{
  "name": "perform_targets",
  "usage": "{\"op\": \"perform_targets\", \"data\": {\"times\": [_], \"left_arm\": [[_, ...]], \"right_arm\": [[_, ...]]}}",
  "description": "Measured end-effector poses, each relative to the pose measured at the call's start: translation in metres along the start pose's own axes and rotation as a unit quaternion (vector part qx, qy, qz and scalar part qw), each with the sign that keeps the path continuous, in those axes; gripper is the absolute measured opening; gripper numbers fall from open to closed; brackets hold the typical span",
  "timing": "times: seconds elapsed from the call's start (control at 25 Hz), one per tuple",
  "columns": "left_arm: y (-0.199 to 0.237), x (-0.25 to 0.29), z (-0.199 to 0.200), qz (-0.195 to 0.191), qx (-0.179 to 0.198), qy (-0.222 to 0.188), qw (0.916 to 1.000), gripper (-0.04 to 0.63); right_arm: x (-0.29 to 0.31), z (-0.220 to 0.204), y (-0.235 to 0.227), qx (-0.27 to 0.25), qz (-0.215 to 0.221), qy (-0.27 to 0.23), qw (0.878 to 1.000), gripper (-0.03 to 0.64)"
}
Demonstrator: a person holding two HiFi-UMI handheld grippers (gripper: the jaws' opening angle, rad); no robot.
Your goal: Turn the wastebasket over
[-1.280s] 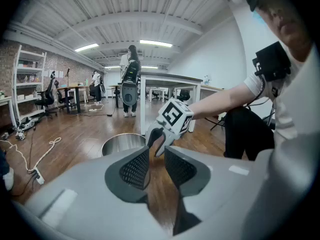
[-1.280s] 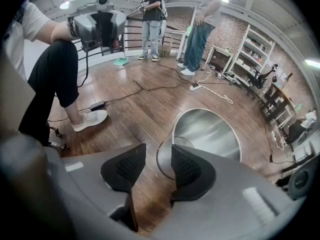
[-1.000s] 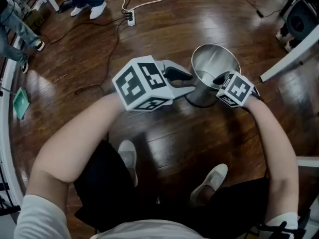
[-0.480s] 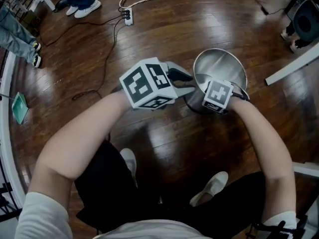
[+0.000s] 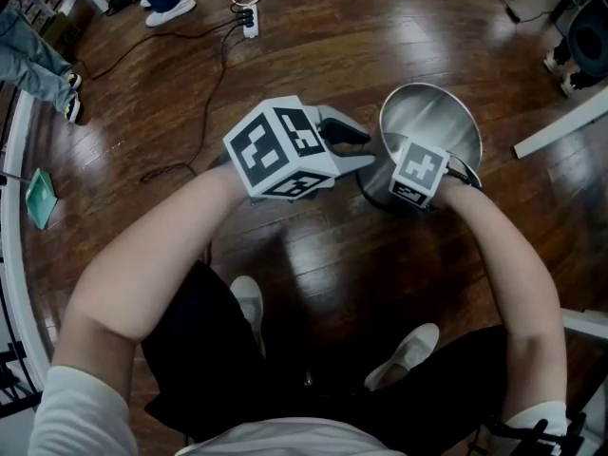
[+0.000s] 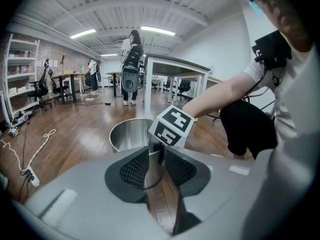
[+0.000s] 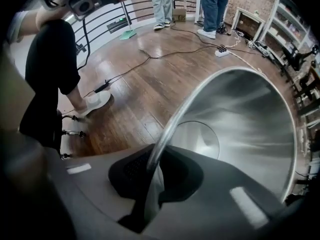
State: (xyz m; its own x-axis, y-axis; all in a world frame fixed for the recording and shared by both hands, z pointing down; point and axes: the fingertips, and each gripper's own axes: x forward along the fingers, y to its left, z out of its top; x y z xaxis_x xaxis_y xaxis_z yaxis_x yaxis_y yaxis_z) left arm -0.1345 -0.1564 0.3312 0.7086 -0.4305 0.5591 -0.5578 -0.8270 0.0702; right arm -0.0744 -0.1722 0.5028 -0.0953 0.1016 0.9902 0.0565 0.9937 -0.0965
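Observation:
A shiny metal wastebasket (image 5: pixel 432 122) stands upright on the wooden floor, mouth up. My right gripper (image 5: pixel 416 180) points straight down over its near rim and is shut on it. In the right gripper view, the rim (image 7: pixel 172 121) runs between the dark pads (image 7: pixel 132 169), and the basket's inside (image 7: pixel 240 119) fills the right. My left gripper (image 5: pixel 359 150) sits just left of the basket, aimed at its side. Its jaws (image 6: pixel 156 159) stand a narrow gap apart with nothing between them. The basket wall (image 6: pixel 127 134) and the right gripper's marker cube (image 6: pixel 172 126) show beyond them.
A power strip (image 5: pixel 249 25) with cables lies on the floor at the back. Other people's feet (image 5: pixel 171 8) are at the far left. A white table leg (image 5: pixel 560 122) crosses at right. My own shoes (image 5: pixel 245 302) are below the grippers. Desks (image 6: pixel 172 66) stand behind the basket.
The right gripper came down from beside the basket's mouth onto the near rim and shut on it. The left gripper edged a little closer to the basket's side.

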Motion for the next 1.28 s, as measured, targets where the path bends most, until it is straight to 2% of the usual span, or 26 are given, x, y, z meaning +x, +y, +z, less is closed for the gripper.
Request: {"op": "perform_targets", "data": {"times": [0.12,0.2,0.32,0.44,0.56,0.68,0.88,1.08,1.28], "left_arm": [[0.004,-0.004,-0.002,0.006,-0.006,-0.001,1.0,0.097],[0.006,-0.004,-0.002,0.009,-0.011,-0.001,0.9999,0.097],[0.008,-0.005,-0.006,0.011,-0.016,0.005,0.9998,0.097],[0.009,-0.005,-0.011,0.012,-0.02,0.013,0.9997,0.097],[0.006,-0.006,-0.015,0.013,-0.028,0.012,0.9995,0.097],[0.01,-0.008,-0.021,0.017,-0.038,0.017,0.999,0.097],[0.024,-0.003,-0.032,0.012,-0.055,0.031,0.9979,0.097],[0.01,0.006,-0.046,0.013,-0.072,0.043,0.9964,0.097],[0.01,0.02,-0.056,0.007,-0.105,0.05,0.9932,0.097]], "right_arm": [[-0.016,0.005,-0.005,0.006,0.001,-0.031,1.0,0.026],[-0.037,0.011,-0.013,0.031,0.009,-0.074,0.997,0.027],[-0.071,0.016,-0.026,0.107,0.046,-0.164,0.98,0.028],[-0.099,0.013,-0.037,0.179,0.096,-0.257,0.945,0.028],[-0.113,0.005,-0.037,0.24,0.162,-0.336,0.896,0.029],[-0.118,0.005,-0.026,0.251,0.233,-0.405,0.848,0.028],[-0.104,-0.013,-0.03,0.255,0.281,-0.477,0.793,0.025],[-0.092,-0.054,-0.023,0.271,0.301,-0.541,0.737,0.025],[-0.075,-0.089,-0.03,0.278,0.305,-0.581,0.702,0.025]]}}
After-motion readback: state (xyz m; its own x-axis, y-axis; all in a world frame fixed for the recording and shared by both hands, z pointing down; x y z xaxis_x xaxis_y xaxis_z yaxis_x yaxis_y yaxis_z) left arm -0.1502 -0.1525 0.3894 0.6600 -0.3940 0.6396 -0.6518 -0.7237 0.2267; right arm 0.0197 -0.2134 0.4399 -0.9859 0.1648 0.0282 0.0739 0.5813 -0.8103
